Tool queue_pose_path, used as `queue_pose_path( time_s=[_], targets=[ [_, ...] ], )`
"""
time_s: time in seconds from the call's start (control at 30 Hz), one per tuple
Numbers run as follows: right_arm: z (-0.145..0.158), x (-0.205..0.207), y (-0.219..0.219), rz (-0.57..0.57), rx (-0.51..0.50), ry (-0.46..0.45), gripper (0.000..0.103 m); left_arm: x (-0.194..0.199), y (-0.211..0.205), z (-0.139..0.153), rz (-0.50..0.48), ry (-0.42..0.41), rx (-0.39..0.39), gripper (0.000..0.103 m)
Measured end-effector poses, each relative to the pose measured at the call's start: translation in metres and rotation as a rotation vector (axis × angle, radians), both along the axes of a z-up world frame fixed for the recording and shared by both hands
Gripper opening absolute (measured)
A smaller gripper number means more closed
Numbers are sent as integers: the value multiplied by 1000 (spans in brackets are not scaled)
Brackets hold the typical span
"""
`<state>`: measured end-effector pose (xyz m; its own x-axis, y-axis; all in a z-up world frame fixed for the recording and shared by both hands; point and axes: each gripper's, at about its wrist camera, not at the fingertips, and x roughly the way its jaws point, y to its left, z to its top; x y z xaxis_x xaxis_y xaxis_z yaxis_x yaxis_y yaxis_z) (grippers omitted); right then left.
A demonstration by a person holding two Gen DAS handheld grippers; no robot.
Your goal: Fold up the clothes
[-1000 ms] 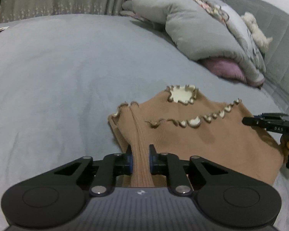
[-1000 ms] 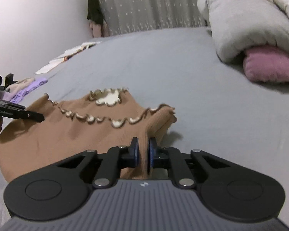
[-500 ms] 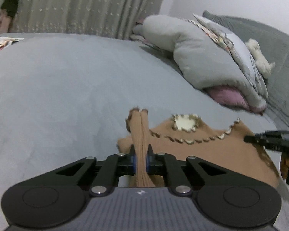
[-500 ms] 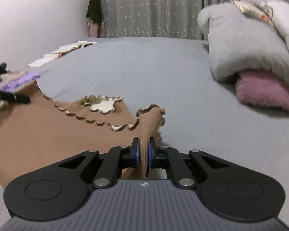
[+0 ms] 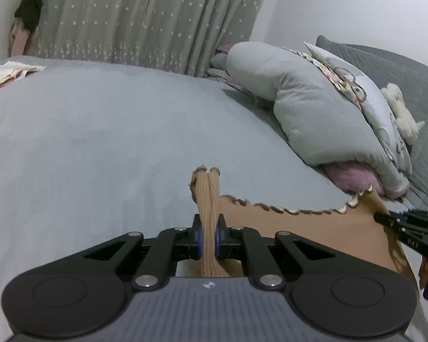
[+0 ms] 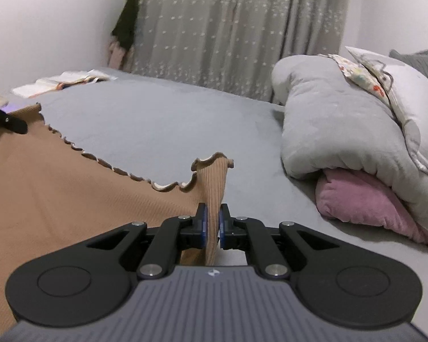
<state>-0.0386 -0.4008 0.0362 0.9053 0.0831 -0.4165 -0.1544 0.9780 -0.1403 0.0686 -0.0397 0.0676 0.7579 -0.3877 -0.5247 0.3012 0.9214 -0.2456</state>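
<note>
A brown ribbed top (image 5: pixel 305 228) with a scalloped cream-trimmed edge hangs stretched in the air above the grey bed (image 5: pixel 100 142). My left gripper (image 5: pixel 209 235) is shut on one bunched corner of it. My right gripper (image 6: pixel 213 226) is shut on the other corner; the top (image 6: pixel 71 188) spreads to its left. Each gripper shows in the other's view: the right one (image 5: pixel 408 228) at the right edge, the left one (image 6: pixel 5 119) at the left edge. The lower part of the top is hidden behind the gripper bodies.
A rolled grey duvet (image 5: pixel 314 108) over a pink pillow (image 6: pixel 365 199) lies at the right, with patterned pillows and a grey headboard (image 5: pixel 408 68) behind. Starred curtains (image 6: pixel 236 34) hang at the far side. Papers (image 6: pixel 65 81) lie at the far left of the bed.
Both grippers have lifted the top off the bed and pulled it taut between them. The views have tilted up toward the curtains. Both grips are unchanged.
</note>
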Motion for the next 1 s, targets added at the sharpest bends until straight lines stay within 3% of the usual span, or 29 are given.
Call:
queue_pose_path(
  time_s=[0.1, 0.2, 0.27, 0.4, 0.5, 0.53, 0.67, 0.73, 0.77, 0.87, 1.0],
  targets=[
    [-5, 19, -5, -19, 29, 39, 9, 21, -10, -14, 16, 45, 48, 7],
    [-22, 36, -11, -48, 45, 124, 10, 43, -12, -43, 62, 205, 76, 8],
    [-38, 46, -16, -73, 47, 183, 24, 49, -8, -53, 83, 249, 47, 9],
    [-44, 50, -35, -154, 108, 238, 51, 48, 1, -47, 102, 247, 36, 21],
    [-32, 38, -46, -215, 107, 242, 54, 42, 16, -28, 153, 217, 53, 34],
    [-28, 31, -48, -235, 98, 243, 54, 38, 27, -18, 189, 203, 42, 34],
    [-1, -7, -57, -277, 153, 224, 54, 8, 43, 8, 209, 190, 23, 38],
    [13, -28, -56, -262, 218, 214, 54, -19, 38, 20, 182, 176, 36, 56],
    [19, -38, -53, -239, 248, 213, 54, -41, 29, 26, 158, 159, 44, 59],
    [30, -73, -39, -133, 389, 242, 54, -94, 5, 30, 78, 137, 56, 64],
    [6, -100, -59, -126, 629, 293, 53, -136, 1, 8, 104, 188, 43, 70]
  ],
)
